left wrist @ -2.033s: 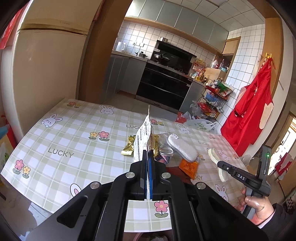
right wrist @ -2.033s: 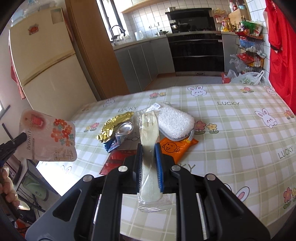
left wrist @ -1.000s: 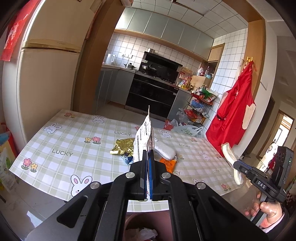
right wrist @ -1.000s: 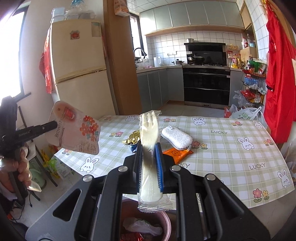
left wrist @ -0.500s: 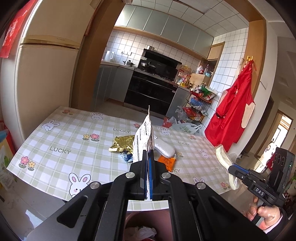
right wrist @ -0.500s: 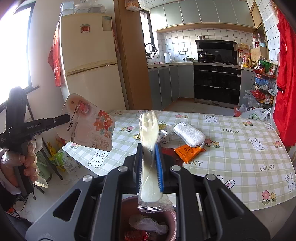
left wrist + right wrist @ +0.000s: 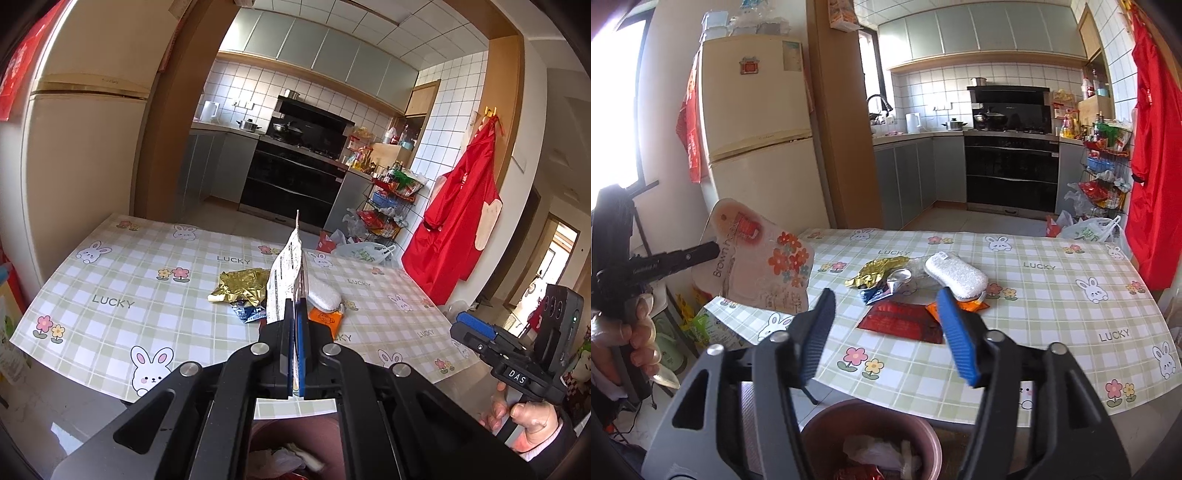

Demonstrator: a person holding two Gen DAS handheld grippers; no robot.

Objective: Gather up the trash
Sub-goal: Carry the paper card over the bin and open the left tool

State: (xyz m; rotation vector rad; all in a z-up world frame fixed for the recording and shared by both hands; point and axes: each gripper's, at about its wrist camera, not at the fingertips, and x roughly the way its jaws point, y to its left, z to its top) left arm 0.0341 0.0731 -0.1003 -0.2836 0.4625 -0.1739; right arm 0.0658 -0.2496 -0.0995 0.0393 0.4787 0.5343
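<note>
Over the brown trash bin, the right gripper is opening its jaws, with nothing between them. The left gripper is clenched on a flat flowered packet, held above and left of the bin. The packet's broad face could catch air and land beside the bin if released this far off its rim. Beyond the bin, on the counter, lie a gold foil wrapper, a red sachet, an orange packet and a white sponge. The packet reads "Brown"; the tablecloth repeats "LUCKY"; the right gripper's body says "DAS".
</note>
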